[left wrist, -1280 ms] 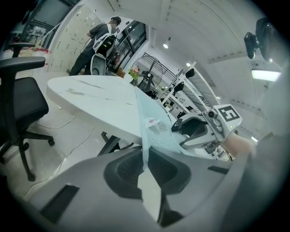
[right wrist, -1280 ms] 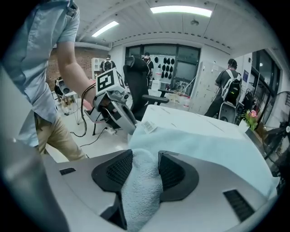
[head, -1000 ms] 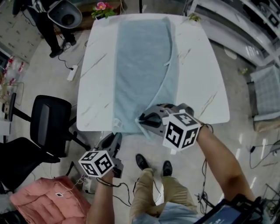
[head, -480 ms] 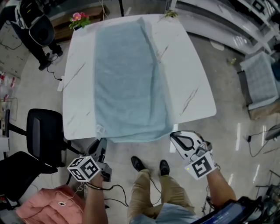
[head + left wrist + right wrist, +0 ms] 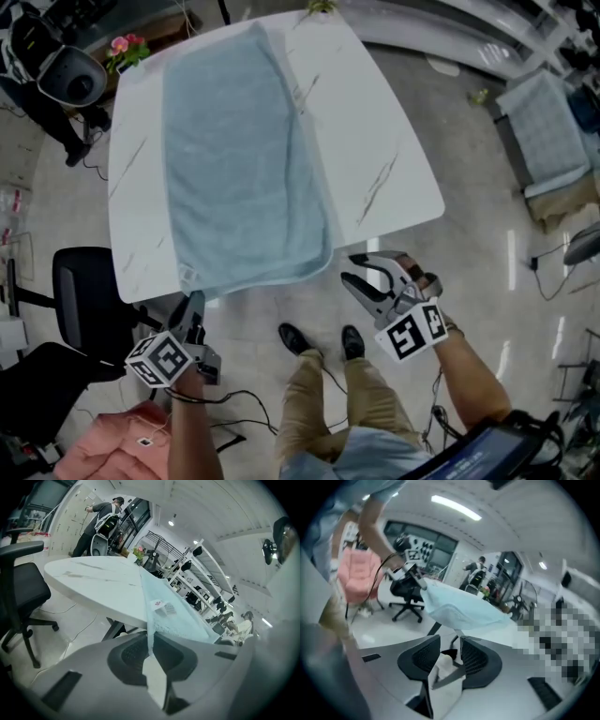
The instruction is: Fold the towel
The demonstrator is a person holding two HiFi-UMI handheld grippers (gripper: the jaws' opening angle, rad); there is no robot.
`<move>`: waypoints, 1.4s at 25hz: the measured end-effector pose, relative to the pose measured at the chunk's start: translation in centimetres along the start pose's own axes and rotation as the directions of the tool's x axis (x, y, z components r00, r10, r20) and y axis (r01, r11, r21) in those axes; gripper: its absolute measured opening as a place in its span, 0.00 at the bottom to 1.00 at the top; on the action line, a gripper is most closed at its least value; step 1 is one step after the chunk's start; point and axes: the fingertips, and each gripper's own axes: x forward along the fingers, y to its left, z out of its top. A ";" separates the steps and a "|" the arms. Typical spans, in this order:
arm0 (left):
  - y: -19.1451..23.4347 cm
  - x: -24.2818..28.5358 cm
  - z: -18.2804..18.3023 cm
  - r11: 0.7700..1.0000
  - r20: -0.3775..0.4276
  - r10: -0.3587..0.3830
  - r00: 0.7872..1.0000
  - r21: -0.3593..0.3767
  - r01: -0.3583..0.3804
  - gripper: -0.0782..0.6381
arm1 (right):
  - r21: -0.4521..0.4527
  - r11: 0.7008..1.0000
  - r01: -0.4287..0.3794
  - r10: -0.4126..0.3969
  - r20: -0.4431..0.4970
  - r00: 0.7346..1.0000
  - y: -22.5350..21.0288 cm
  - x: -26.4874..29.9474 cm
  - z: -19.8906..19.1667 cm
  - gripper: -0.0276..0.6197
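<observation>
The right gripper (image 5: 364, 269) has swung off the near edge of the pale blue terry towel (image 5: 234, 159) to 5 o'clock. Its jaws have just been opening and are now apart and empty. The left gripper's (image 5: 192, 302) jaws pinch the towel's 7 o'clock corner. The towel lies spread on the white marbled desk (image 5: 375, 159), so most folding looks undone.

An open lab or workshop hall: glossy floor (image 5: 487, 216), office chair (image 5: 89, 295), trailing cables (image 5: 80, 630), metal racks (image 5: 187, 571).
</observation>
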 end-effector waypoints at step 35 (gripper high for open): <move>-6.6 -8.4 3.6 0.999 0.053 -0.003 0.999 0.052 0.000 0.16 | -0.273 0.957 -0.096 0.125 0.092 0.988 -0.6 -4.8 8.1 0.08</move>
